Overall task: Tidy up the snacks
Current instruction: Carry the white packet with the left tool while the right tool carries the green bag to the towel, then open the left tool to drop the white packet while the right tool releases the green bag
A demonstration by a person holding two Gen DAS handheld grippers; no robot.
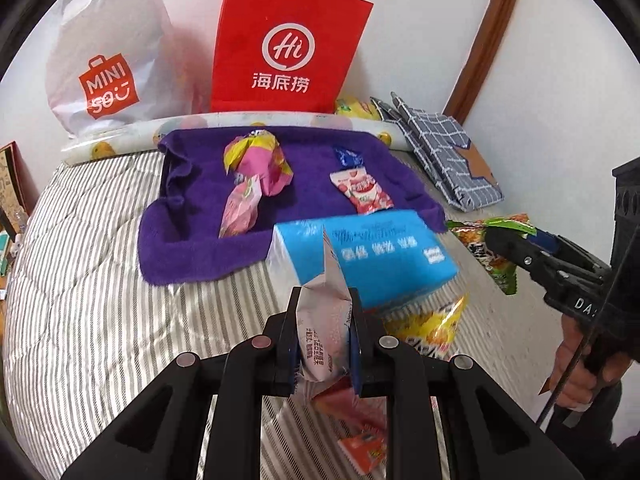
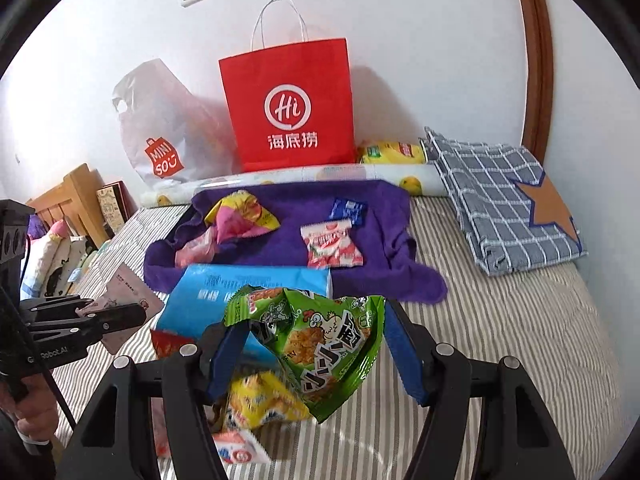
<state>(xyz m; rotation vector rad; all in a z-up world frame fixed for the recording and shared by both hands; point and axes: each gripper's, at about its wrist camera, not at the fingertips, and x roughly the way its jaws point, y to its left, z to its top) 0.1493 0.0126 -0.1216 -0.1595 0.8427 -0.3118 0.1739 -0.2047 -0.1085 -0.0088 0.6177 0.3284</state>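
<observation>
- Left gripper (image 1: 325,332): jaws nearly closed, pinching a pale silver-white foil snack packet (image 1: 326,320) w/ red print; packet sticks up betw. the blue pads.
- Right gripper (image 2: 310,350): jaws about half wide, clamped on a green crinkly plastic snack bag (image 2: 324,344) w/ cartoon chicken; bag hangs betw. the blue pads.
- Just ahead of both claws: light-blue rectangular soft pack (image 1: 380,256) lying on the grey-white striped bed cover (image 1: 100,300).
- Beyond the pack: purple terry towel (image 1: 192,240) spread flat; on it a pink-yellow crumpled wrapper (image 1: 258,158), a pink long packet (image 1: 240,210), a red-white strawberry candy packet (image 1: 362,192), a small blue wrapper (image 1: 347,157).
- Under/behind right claw: yellow snack bag (image 2: 260,400), small red-white packet (image 2: 236,450).
- Far ahead, against the wall: red paper carrier bag (image 2: 290,108), white plastic shopping bag (image 2: 160,128).
- Ahead-right of right claw: blue checked folded cloth (image 2: 500,200).
</observation>
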